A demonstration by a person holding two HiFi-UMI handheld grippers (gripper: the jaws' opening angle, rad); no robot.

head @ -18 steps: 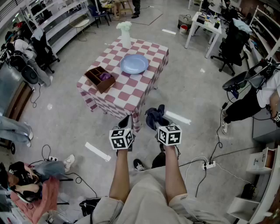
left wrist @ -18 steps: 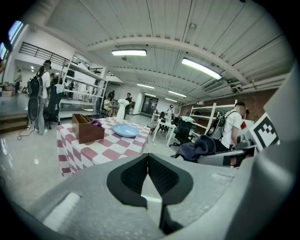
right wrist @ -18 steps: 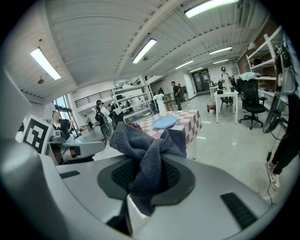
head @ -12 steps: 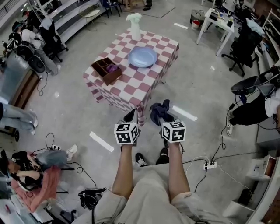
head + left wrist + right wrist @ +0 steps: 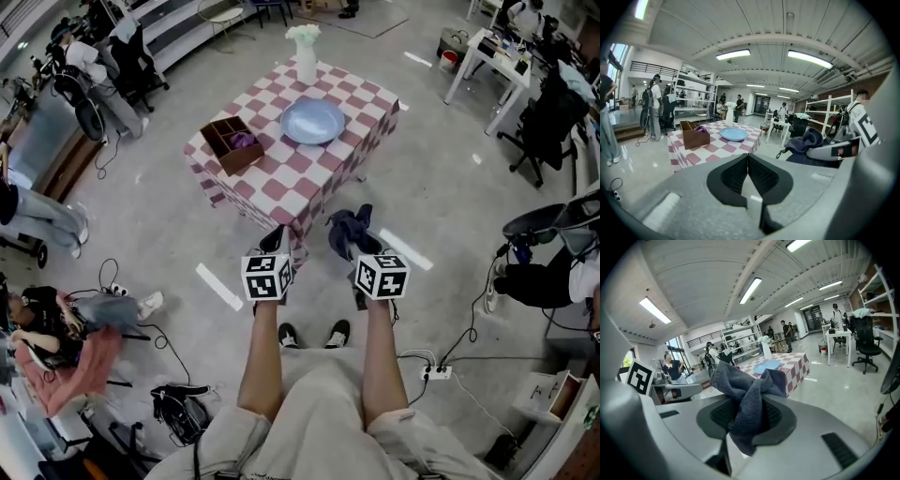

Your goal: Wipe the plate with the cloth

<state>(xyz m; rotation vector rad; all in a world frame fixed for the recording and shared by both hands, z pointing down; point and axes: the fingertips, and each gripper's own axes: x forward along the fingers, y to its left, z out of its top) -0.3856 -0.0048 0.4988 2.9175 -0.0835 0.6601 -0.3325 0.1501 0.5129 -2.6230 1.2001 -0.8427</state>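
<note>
Looking down, the head view has the blue plate [image 5: 313, 120] on the checkered table [image 5: 272, 184], well ahead of the left gripper [image 5: 273, 242] and right gripper [image 5: 356, 246]. Left gripper view: fingers [image 5: 733, 174] pressed together, empty. Right gripper view: fingers [image 5: 720, 415] clamped on the bunched dark cloth [image 5: 746, 405].

Lab hall: metal shelving racks [image 5: 173, 28], office chairs [image 5: 551, 117], floor cables [image 5: 459, 342].

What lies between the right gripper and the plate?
In the head view, only floor and bare tablecloth lie between the right gripper, shut on the cloth, and the plate.
</note>
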